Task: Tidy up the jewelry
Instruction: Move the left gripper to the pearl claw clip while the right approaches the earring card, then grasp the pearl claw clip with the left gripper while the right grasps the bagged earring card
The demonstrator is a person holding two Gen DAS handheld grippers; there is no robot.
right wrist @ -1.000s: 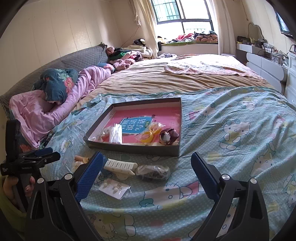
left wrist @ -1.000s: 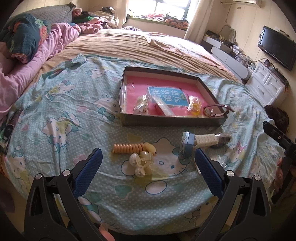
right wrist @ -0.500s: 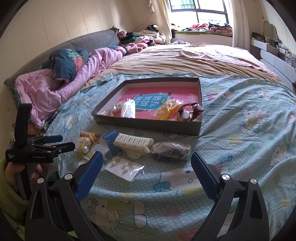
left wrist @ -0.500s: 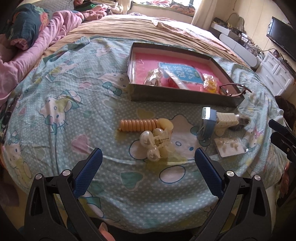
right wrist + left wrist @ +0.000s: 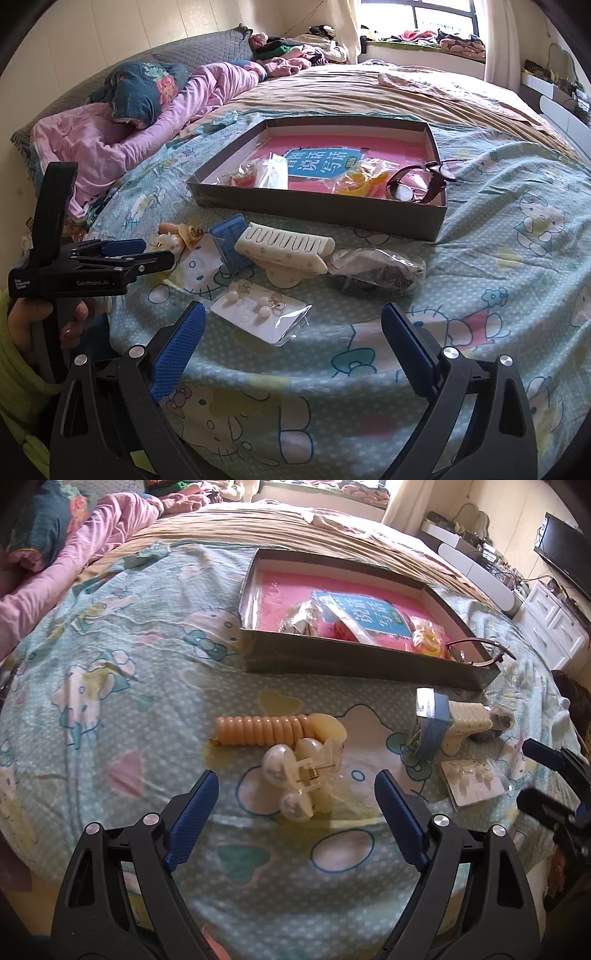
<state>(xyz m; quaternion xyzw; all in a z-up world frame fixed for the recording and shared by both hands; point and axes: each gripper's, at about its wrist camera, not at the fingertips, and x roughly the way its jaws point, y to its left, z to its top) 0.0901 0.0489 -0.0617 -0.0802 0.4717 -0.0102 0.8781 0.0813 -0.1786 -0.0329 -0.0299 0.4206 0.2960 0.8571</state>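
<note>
A: Start big. The bed (image 5: pixel 480 258) carries everything on a soft, wrinkled cartoon-print cover. Farther back sits the shallow dark tray (image 5: pixel 321 212), already holding a blue booklet, small bags, yellow pieces and glasses propped on its right rim.

B: And the loose things in front of it?

A: In the right view, a cream claw clip (image 5: pixel 284 249) leaning on a blue box (image 5: pixel 231 243), a bagged dark item (image 5: pixel 376 271) just beside it, and a bagged earring card (image 5: pixel 258 310) nearest the right claw (image 5: pixel 291 341). In the left view, an orange coil hair tie (image 5: pixel 258 731) touches a pearl hair clip (image 5: pixel 301 771), which lies just ahead of the left claw (image 5: pixel 295 801).

B: Claw states?

A: Both spread wide, holding nothing.

B: What could go wrong?

A: I'd judge the pearl clip the likely first pick. It's rounded, glossy and springy, so the pads may slide off a pearl or squeeze its lever open. The coil tie touches it and could get dragged along. The cover may bunch under the fingers. The earring card lies flat in slick plastic, hard to get under
</note>
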